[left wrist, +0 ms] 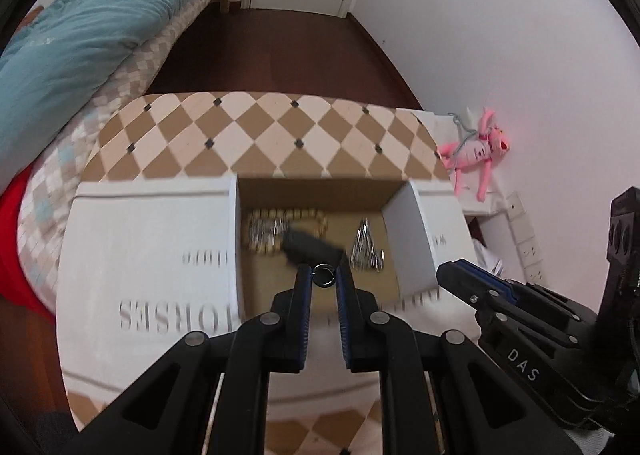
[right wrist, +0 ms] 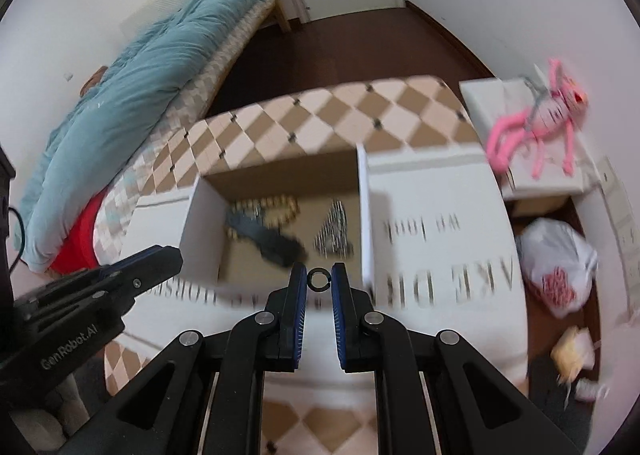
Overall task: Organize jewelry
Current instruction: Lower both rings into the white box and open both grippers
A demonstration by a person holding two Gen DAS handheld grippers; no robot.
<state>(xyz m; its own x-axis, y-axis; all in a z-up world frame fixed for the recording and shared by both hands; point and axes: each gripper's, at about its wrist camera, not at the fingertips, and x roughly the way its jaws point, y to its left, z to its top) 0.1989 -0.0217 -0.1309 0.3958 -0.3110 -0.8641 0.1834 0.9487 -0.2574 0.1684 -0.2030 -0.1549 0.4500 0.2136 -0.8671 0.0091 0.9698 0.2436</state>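
Note:
A white box (left wrist: 152, 255) with its flaps folded out lies on a checkered table (left wrist: 260, 135). Inside lie a beaded bracelet (left wrist: 264, 221), a silver piece (left wrist: 366, 251) and a dark flat item (left wrist: 310, 249). My left gripper (left wrist: 323, 275) is shut on a small metal ring (left wrist: 323, 275) just above the box's near edge. My right gripper (right wrist: 319, 279) is shut on a small dark ring (right wrist: 319, 279) over the same edge. The box (right wrist: 432, 247) and its contents, the bracelet (right wrist: 280, 207) and the silver piece (right wrist: 334, 229), show in the right wrist view. Each gripper shows in the other's view, left (right wrist: 160, 259) and right (left wrist: 452, 275).
A bed with a teal quilt (left wrist: 80, 43) runs along the left. A pink plush toy (left wrist: 480, 151) lies on a white stand at the right. A plastic bag (right wrist: 556, 259) and litter lie on the floor right of the table. Dark floor (left wrist: 280, 51) stretches beyond.

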